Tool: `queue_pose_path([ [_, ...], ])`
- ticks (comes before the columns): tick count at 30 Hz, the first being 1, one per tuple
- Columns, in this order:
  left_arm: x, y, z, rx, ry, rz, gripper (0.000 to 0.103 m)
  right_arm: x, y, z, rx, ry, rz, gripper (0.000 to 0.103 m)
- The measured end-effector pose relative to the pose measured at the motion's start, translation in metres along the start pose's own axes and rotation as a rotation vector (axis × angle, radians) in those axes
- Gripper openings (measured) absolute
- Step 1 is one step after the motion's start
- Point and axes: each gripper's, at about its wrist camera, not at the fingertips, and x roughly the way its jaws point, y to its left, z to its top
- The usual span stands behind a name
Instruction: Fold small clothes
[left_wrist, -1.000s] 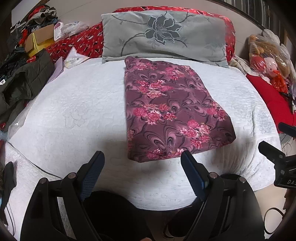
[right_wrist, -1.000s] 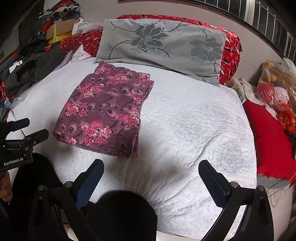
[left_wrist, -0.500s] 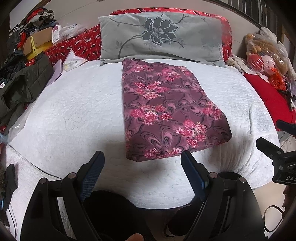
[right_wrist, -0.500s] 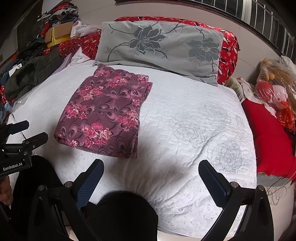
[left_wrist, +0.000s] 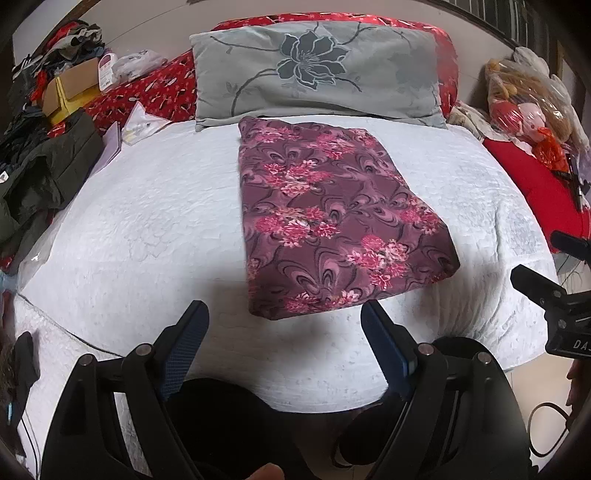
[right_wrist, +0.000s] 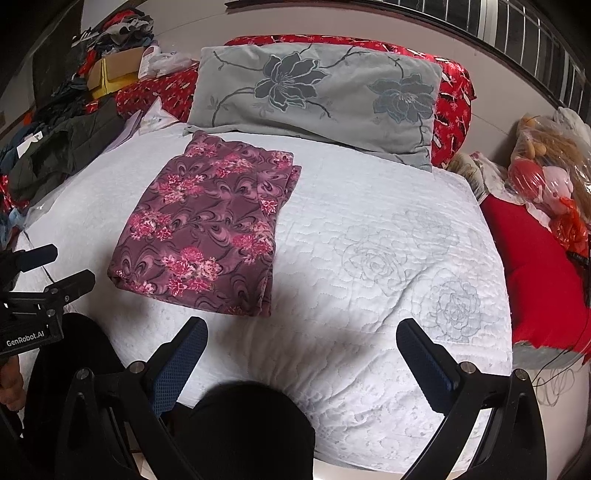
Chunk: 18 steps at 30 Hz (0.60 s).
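A folded maroon garment with pink flowers (left_wrist: 332, 221) lies flat on the white quilted bed (left_wrist: 147, 229), its far edge by the grey pillow. It also shows in the right wrist view (right_wrist: 207, 232), left of centre. My left gripper (left_wrist: 284, 332) is open and empty, held back above the bed's near edge, just short of the garment's near edge. My right gripper (right_wrist: 301, 343) is open and empty, over the bed's near edge to the right of the garment. Each gripper shows at the edge of the other's view.
A grey flowered pillow (left_wrist: 317, 70) rests on a red cover (right_wrist: 452, 99) at the head of the bed. Dark clothes and boxes (left_wrist: 40, 147) are piled at the left. A red cushion (right_wrist: 535, 266) and bagged toys (right_wrist: 550, 177) sit at the right.
Both grippers have drawn back slightly from the garment; it looks a little farther away and has not moved on the bed. Both stay open.
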Motion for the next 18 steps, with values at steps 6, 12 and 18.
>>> queue_pose_path([
  [6,0.001,-0.001,0.001,0.009,0.008,-0.006,0.085,0.002,0.001,0.001,-0.008,0.001,0.004,0.103],
  [12,0.003,0.004,0.002,0.002,0.014,-0.008,0.085,0.005,0.002,0.002,-0.005,0.004,0.004,0.103],
  [18,0.005,0.010,0.004,-0.011,0.020,-0.008,0.085,0.005,-0.002,0.004,0.010,-0.002,0.011,0.103],
])
